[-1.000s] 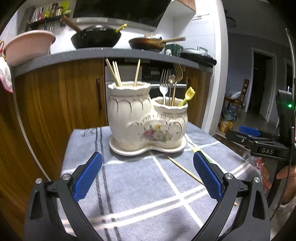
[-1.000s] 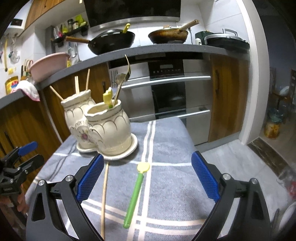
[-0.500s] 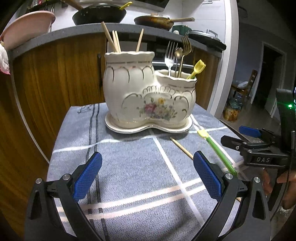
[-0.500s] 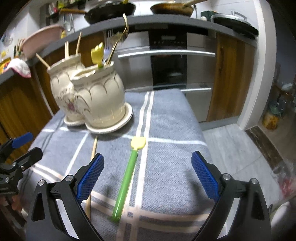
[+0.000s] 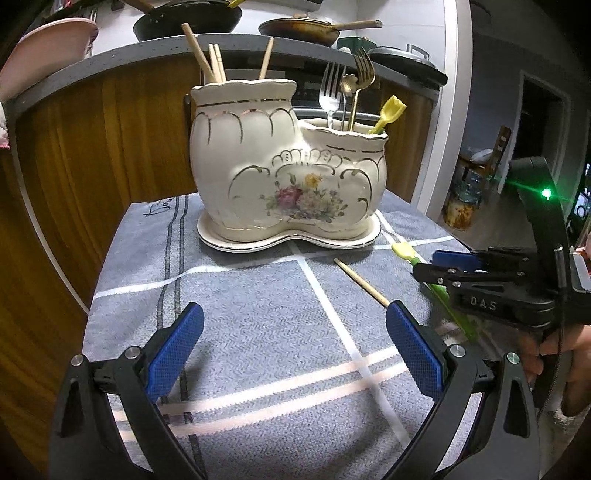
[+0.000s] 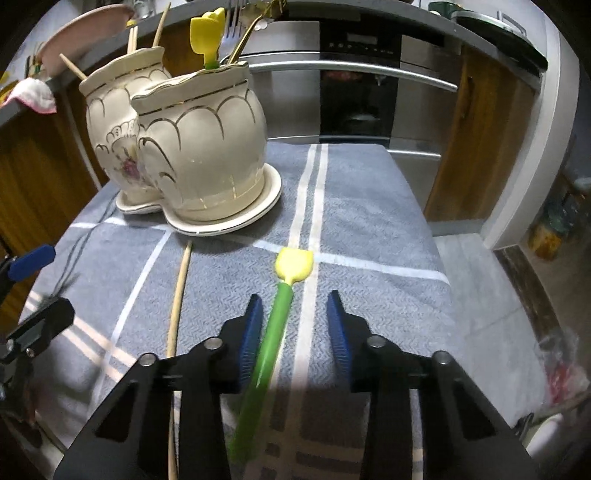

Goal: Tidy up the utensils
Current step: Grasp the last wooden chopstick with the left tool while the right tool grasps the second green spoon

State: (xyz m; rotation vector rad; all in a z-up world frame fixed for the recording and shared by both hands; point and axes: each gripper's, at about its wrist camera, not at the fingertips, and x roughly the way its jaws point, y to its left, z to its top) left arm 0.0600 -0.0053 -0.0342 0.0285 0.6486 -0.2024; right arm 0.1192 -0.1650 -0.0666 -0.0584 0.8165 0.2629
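On grey cloth | green-handled yellow-tipped spatula (image 6: 275, 325) lies flat | right hand-held gripper (image 6: 293, 328) agape astride | left hand-held gripper (image 5: 293, 349) agape

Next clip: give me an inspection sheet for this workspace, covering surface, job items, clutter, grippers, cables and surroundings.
Surface: grey cloth with white stripes covering the table.
Job's things: cream two-pot ceramic utensil holder with gold trim on its saucer, taller pot holding wooden chopsticks, shorter pot holding forks and a yellow-headed spoon. Loose on the cloth: green-handled spoon with yellow head and one wooden chopstick.
Clutter: nothing seen.
Grippers: right gripper open, low, straddling the green handle, not closed on it; left gripper open, empty.
Cables: nothing seen.
Surroundings: wooden cabinets, oven, pans on the counter.
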